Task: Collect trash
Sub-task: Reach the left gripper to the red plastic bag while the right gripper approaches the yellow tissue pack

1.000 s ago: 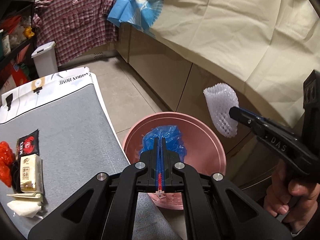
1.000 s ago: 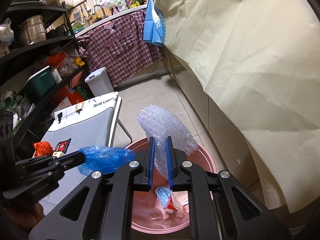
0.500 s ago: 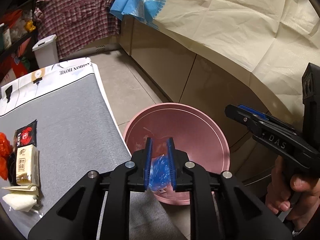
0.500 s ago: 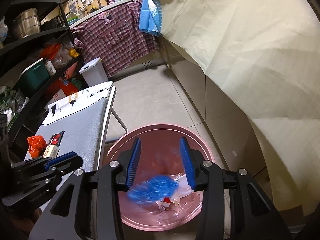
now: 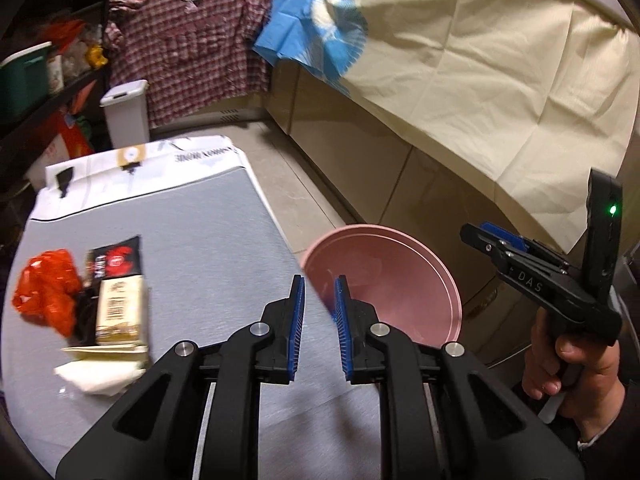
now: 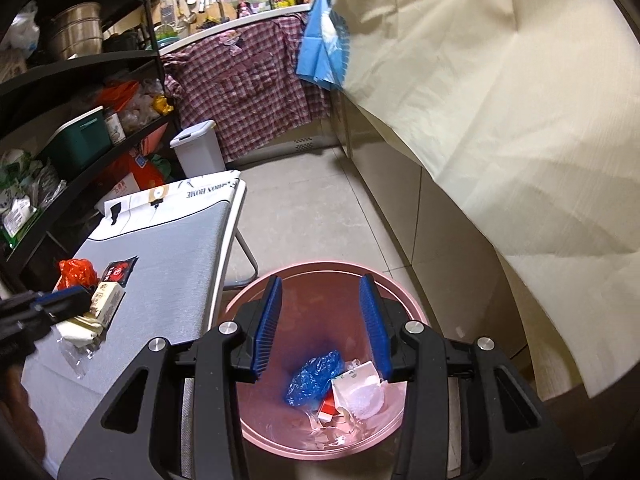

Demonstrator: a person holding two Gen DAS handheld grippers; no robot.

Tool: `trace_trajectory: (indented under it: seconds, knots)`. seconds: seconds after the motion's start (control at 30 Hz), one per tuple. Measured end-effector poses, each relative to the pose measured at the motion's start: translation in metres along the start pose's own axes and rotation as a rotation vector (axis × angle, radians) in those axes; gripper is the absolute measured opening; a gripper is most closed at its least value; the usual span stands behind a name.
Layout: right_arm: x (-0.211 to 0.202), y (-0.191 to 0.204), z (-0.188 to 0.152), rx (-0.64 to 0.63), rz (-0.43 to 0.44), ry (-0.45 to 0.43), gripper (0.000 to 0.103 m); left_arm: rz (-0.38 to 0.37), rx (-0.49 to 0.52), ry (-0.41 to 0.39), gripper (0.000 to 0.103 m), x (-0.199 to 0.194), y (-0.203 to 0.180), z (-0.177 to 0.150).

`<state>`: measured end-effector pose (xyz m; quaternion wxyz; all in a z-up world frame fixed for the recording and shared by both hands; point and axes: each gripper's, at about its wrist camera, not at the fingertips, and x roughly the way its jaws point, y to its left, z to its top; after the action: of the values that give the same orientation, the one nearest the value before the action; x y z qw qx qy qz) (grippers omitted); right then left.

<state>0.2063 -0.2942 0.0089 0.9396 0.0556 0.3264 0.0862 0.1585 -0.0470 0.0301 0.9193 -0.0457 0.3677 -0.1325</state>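
Pink basin [image 6: 280, 436], blue bag [image 6: 314, 376] visible only from right tool [image 6: 322, 320], both tools spread, empty.

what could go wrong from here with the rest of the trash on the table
1. The leftover pile sits near the table's far left side, so a push while grabbing could slide the white tissue or orange wrapper off the grey table.
2. The pink bin stands below the table edge; a light piece dropped early could miss it.
3. Both tools, left tool and right tool, work close together and might collide.
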Motion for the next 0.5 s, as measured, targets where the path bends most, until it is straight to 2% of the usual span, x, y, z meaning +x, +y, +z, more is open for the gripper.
trace_trajectory:
  seconds: [0.5]
  knots:
    - [-0.036,0.047,-0.005,-0.123,-0.005,-0.066,0.041,0.134,-0.032,-0.104,0.016,-0.102,0.102,0.009]
